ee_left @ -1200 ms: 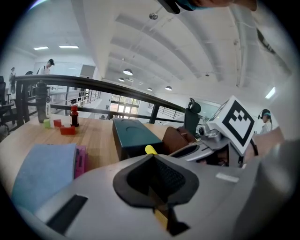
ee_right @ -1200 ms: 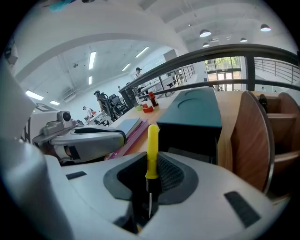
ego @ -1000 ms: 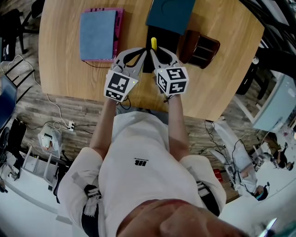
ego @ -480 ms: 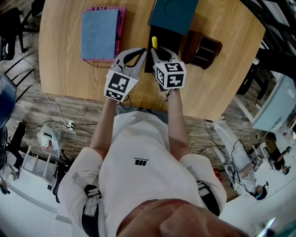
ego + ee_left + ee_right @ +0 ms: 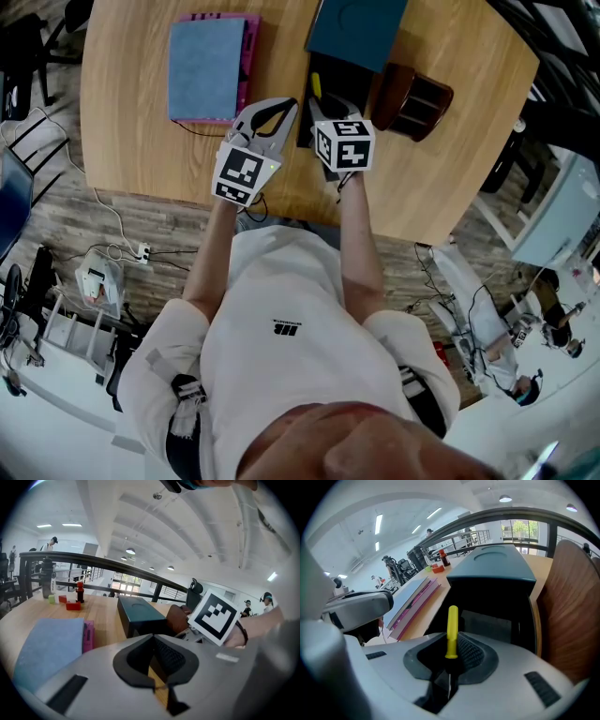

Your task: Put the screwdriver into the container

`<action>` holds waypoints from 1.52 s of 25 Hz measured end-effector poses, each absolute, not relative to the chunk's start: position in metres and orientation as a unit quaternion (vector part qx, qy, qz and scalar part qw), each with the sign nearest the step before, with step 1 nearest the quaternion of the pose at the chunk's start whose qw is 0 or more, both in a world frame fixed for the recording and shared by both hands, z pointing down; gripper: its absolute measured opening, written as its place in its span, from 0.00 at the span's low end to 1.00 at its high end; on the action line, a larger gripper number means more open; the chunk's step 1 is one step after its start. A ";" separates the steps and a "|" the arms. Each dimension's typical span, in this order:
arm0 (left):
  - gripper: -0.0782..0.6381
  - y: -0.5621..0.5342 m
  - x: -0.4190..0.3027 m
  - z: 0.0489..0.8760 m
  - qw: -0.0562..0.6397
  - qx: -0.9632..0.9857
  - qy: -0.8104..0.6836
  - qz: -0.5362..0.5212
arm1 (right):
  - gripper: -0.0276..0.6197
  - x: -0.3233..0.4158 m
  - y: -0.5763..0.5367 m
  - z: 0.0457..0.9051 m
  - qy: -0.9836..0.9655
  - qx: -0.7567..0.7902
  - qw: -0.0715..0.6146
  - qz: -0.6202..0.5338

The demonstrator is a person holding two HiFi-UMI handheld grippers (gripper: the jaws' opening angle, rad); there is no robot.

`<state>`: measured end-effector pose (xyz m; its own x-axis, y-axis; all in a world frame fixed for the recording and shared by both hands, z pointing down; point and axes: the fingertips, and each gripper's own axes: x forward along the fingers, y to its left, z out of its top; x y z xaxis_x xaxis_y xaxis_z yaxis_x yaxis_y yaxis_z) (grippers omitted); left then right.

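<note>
The right gripper (image 5: 449, 670), clamped on the screwdriver (image 5: 452, 629), aimed its long axis straight at the open container (image 5: 490, 626) just beyond, at frame centre.

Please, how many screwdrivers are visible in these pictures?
1. The screwdriver, with a yellow handle, is gripped in the right claw, its handle pointing toward the open dark container on the table. Others could lie hidden inside the container.
</note>
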<state>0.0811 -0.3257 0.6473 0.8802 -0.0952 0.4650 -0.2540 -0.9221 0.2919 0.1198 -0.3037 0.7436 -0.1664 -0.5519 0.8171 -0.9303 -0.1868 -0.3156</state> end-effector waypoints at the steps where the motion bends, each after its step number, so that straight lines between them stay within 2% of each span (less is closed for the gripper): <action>1: 0.12 -0.326 0.081 0.647 0.175 0.954 -0.092 0.227 | 0.14 0.120 -0.304 0.745 -0.604 0.612 0.204 0.467; 16: 0.12 -0.324 0.079 0.642 0.170 0.956 -0.087 0.224 | 0.14 0.122 -0.302 0.747 -0.602 0.622 0.216 0.451; 25: 0.12 -0.325 0.074 0.633 0.164 0.958 -0.084 0.218 | 0.19 0.122 -0.301 0.740 -0.599 0.633 0.215 0.441; 38: 0.12 -0.321 0.061 0.603 0.144 0.967 -0.074 0.199 | 0.20 0.120 -0.288 0.690 -0.605 0.670 0.199 0.382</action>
